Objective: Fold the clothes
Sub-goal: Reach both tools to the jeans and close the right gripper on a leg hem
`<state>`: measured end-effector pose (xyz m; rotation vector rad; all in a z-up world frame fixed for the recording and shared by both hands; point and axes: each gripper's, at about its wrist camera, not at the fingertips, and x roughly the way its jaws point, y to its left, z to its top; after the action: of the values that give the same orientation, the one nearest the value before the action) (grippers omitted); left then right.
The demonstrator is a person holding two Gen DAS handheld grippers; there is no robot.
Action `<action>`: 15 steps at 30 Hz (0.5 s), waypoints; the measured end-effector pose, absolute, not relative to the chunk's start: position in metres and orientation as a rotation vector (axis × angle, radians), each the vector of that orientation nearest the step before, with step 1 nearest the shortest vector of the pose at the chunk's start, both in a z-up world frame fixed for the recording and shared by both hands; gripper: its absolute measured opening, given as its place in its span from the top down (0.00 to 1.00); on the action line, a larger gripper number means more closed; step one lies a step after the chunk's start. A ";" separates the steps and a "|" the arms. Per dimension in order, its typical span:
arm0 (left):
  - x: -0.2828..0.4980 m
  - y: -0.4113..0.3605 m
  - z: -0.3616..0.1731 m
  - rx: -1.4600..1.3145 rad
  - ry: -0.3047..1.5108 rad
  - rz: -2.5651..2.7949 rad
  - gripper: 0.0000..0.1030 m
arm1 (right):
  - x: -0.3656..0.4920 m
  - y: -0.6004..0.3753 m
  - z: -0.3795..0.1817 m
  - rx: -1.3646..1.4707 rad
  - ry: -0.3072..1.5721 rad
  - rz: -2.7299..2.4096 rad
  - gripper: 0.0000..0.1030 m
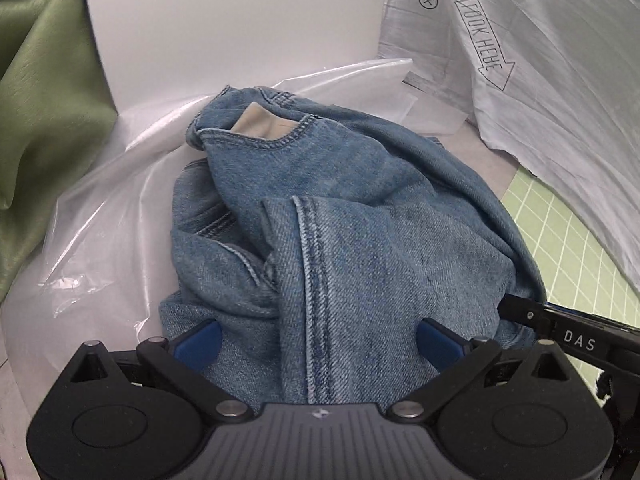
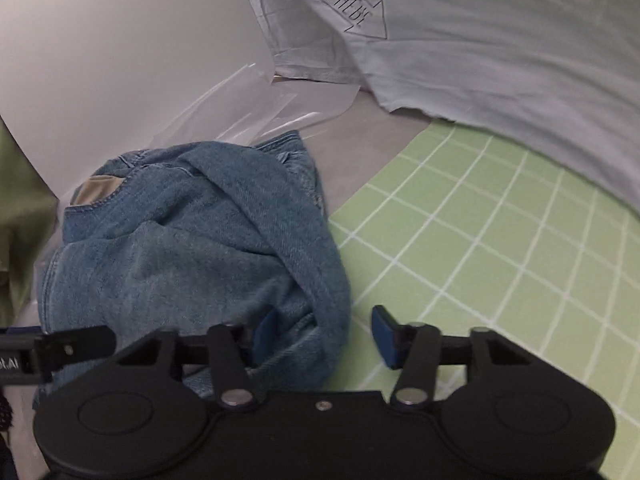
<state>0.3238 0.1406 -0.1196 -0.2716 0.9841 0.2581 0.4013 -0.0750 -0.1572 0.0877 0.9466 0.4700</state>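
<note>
A crumpled pair of blue denim jeans (image 1: 320, 208) with a tan waist patch (image 1: 264, 126) lies in a heap; it also shows in the right wrist view (image 2: 192, 240). My left gripper (image 1: 318, 342) is open, its blue pads on either side of a seamed fold of denim that lies between them. My right gripper (image 2: 324, 334) is open around the right edge of the heap, the left pad (image 2: 266, 328) against denim, the right pad (image 2: 382, 330) over the green mat. Part of the right gripper shows in the left wrist view (image 1: 568, 328).
A green grid mat (image 2: 480, 240) lies to the right. A white T-shirt (image 2: 480, 48) printed "LOOK HERE" lies behind. Clear plastic sheet (image 1: 100, 240) and a white board (image 1: 240, 20) sit behind the jeans. Green cloth (image 1: 44, 120) hangs at the left.
</note>
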 end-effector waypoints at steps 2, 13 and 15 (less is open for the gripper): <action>0.325 0.138 -0.119 -0.263 0.985 0.260 0.01 | 0.393 -0.076 -0.156 0.087 0.926 0.475 0.75; 0.287 0.098 -0.098 -0.229 1.001 0.142 0.01 | 0.300 -0.128 -0.145 0.086 0.909 0.332 0.98; 0.268 0.086 -0.091 -0.230 0.998 0.109 0.01 | 0.272 -0.143 -0.144 0.083 0.909 0.287 0.98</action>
<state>0.2683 0.0865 -0.0913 -0.2296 0.9977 0.1092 0.2719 -0.1431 -0.1437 0.0834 0.9090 0.2865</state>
